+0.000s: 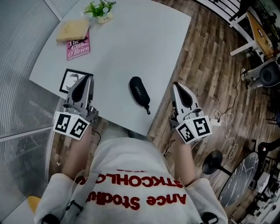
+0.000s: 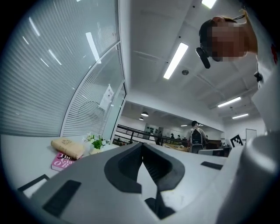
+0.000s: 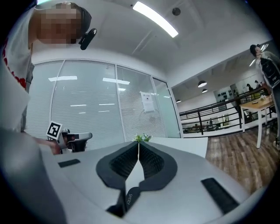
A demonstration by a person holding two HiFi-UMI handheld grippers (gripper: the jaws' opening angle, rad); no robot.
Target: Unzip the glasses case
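**Both grippers shut, case lies apart**

Lower head view: left gripper [image 1: 87, 79] and right gripper [image 1: 176, 85], jaws pinched together, empty. Between them, mid-frame on the table [image 1: 131, 39], lies the black glasses case [image 1: 139, 92]. Only the right gripper view also catches it.

Head view steeply down; gripper views level, low; all share table [image 1: 131, 43].

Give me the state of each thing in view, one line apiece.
glasses case: closed, flat on the table, untouched
left gripper: jaws shut, empty
right gripper: jaws shut, empty
pink book: closed, tan item on top
potted plant: upright
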